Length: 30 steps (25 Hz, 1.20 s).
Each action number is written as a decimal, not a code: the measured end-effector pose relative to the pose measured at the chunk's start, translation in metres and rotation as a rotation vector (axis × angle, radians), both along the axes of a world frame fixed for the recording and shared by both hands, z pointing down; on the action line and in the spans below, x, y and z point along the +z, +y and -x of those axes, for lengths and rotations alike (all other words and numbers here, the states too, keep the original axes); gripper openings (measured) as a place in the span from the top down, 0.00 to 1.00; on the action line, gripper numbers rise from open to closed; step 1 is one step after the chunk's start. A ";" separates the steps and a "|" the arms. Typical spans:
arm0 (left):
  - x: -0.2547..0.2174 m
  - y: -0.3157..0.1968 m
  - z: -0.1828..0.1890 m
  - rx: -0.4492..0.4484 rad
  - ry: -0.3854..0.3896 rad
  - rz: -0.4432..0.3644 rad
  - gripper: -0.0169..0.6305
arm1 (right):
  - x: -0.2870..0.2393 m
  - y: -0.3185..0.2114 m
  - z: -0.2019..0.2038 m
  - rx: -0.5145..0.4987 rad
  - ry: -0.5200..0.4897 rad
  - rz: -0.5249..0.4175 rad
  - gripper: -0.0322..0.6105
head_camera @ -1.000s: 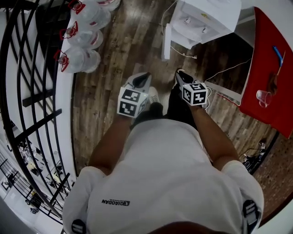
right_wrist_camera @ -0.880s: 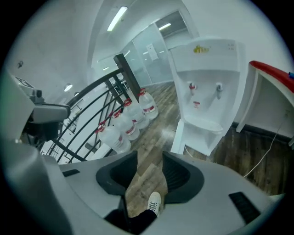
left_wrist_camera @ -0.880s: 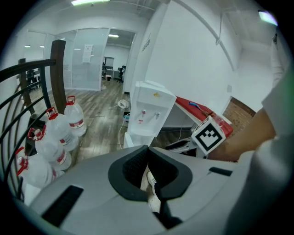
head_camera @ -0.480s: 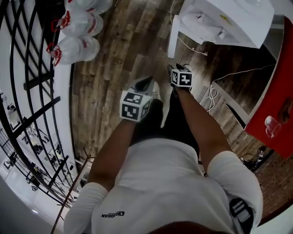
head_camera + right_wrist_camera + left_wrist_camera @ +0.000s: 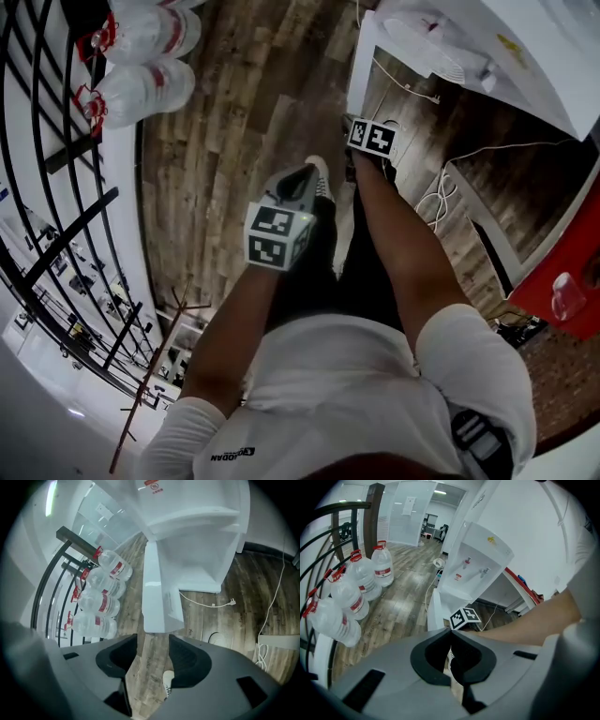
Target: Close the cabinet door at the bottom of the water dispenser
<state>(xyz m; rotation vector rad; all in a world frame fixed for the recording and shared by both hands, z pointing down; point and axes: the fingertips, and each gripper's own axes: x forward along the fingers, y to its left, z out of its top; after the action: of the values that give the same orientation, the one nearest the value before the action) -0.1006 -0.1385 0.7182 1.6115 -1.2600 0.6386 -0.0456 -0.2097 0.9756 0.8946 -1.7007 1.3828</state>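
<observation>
Seen from the head camera, the wooden floor [image 5: 234, 141] filled most of the frame. A black curved railing [image 5: 56, 187] ran along it from 8 to 11 o'clock. The white water dispenser [image 5: 525, 37] stood at 1 o'clock, and its cabinet door [image 5: 359, 66] hung open, swung out from the base at 12 o'clock with its edge turned towards me. A red table [image 5: 562, 272] sat at 4 o'clock. Large water bottles [image 5: 141, 84] with red caps lay clustered at 11 o'clock, against the railing. A white cable [image 5: 441, 187] trailed over the floor at 3 o'clock.

My right gripper [image 5: 152, 641] reached out towards the door. Its jaws stood moderately apart with nothing between them, and the door's lower end was just beyond the gap. My left gripper [image 5: 453, 632] hung near centre, well back from the door. Its jaw tips were pressed together and held nothing. A light shoe [image 5: 322, 178] showed just beside it.
</observation>
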 end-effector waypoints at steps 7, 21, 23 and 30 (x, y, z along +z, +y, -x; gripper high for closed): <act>0.018 0.005 -0.003 -0.012 0.010 0.035 0.98 | 0.018 -0.015 0.006 0.040 -0.004 -0.009 0.65; 0.016 -0.014 -0.027 0.078 0.024 0.016 0.98 | 0.012 -0.033 -0.050 -0.031 0.059 -0.127 0.65; 0.016 -0.019 -0.034 0.102 0.019 0.009 0.98 | 0.012 -0.039 -0.063 -0.043 0.080 -0.143 0.65; 0.013 -0.042 -0.058 0.158 0.029 -0.018 0.98 | 0.011 -0.063 -0.108 -0.011 0.141 -0.178 0.65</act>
<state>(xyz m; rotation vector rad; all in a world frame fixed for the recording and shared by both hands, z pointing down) -0.0429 -0.1805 0.7316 1.7418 -1.1272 0.7004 0.0623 -0.2723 0.9870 1.0540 -1.7363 1.1464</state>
